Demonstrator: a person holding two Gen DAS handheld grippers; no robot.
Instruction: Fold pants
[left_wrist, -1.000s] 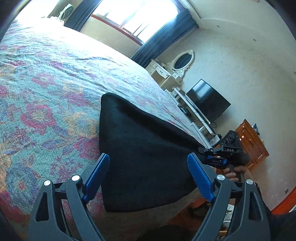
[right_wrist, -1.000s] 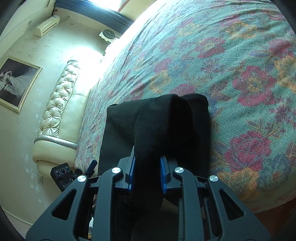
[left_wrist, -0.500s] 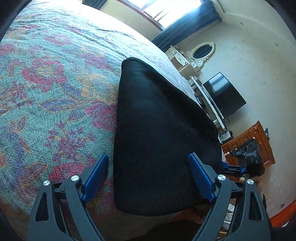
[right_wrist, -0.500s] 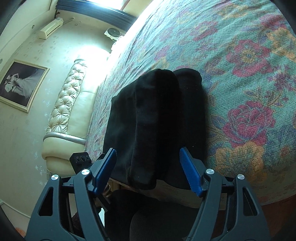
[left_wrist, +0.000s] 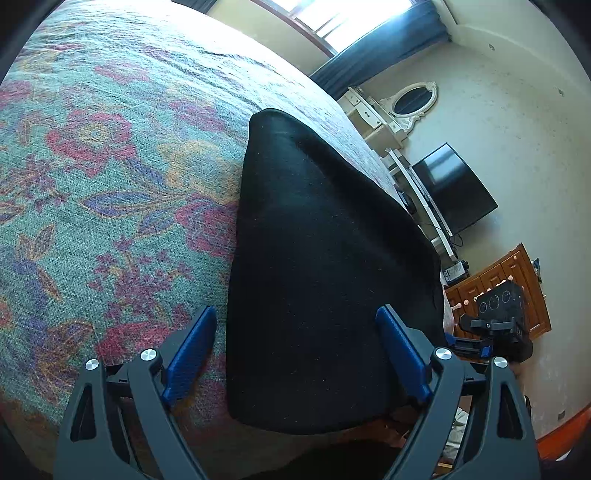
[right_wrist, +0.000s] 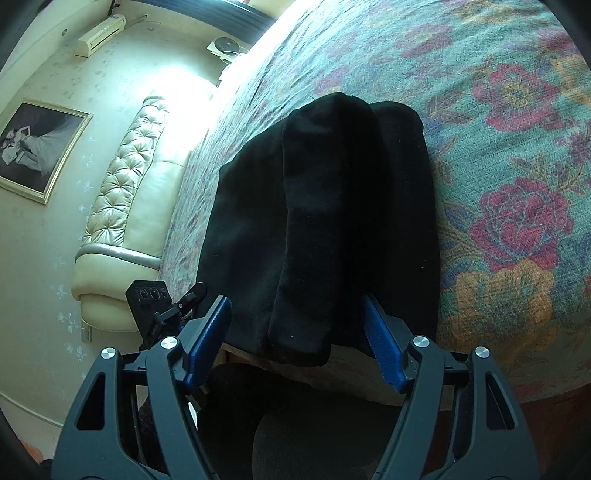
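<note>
Folded black pants (left_wrist: 325, 266) on bed edge

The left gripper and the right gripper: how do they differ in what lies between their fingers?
The left gripper frames a flat, smooth panel of the black pants; the right gripper frames a raised, bunched fold. The left one's fingers stand wider apart than the right one's. Both are open, with blue pads pressing on nothing.

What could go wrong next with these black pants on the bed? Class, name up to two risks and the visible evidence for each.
1. The folded black pants lie at the bed's edge, their near end overhanging the floral bedspread. A nudge might slide them off.
2. The right gripper stands open around the raised top fold, not pressing it. The left gripper is open too. Unheld, the uneven layers may slump or unfold.
</note>
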